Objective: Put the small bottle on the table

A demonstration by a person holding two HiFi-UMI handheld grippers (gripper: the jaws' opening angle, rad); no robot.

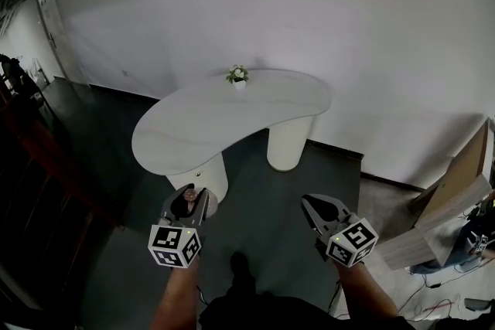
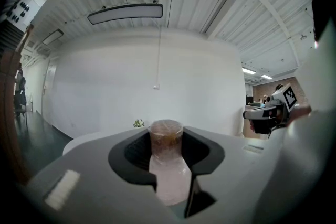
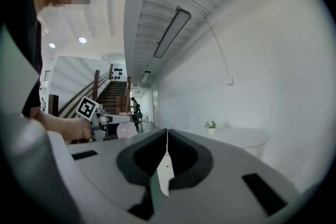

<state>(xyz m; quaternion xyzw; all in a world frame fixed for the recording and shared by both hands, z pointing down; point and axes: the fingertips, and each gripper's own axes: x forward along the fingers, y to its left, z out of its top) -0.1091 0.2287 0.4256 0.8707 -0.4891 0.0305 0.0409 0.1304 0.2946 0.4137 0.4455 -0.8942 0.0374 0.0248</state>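
Nearest, the left tool (image 1: 191, 193) is seen with its jaws partly closed on the small bottle (image 2: 167, 162). The bottle's narrow upper part is pinched between the dark pads, and its brownish top stands clear above them. Beside it, the right tool (image 3: 167, 135) is held with its jaws pressed fully together, and nothing is carried between them. Both tools are held low over the dark floor (image 1: 263, 197), so the bottle is in the air in the left tool's grip and is not yet over any surface.

Further ahead, the white counter (image 1: 232, 124) is seen on its two rounded legs, well apart from the tools. Its top is bare except for a small potted plant (image 1: 238, 76) at the far edge, close to the white wall (image 1: 371, 27).

The carrying step is judged to be in hand, with the placing not yet begun. For the next move, the bottle would need to be brought forward and raised over the near part of the counter. It would then be lowered upright onto a bare stretch clear of the plant, and the jaws parted only once its base is resting.
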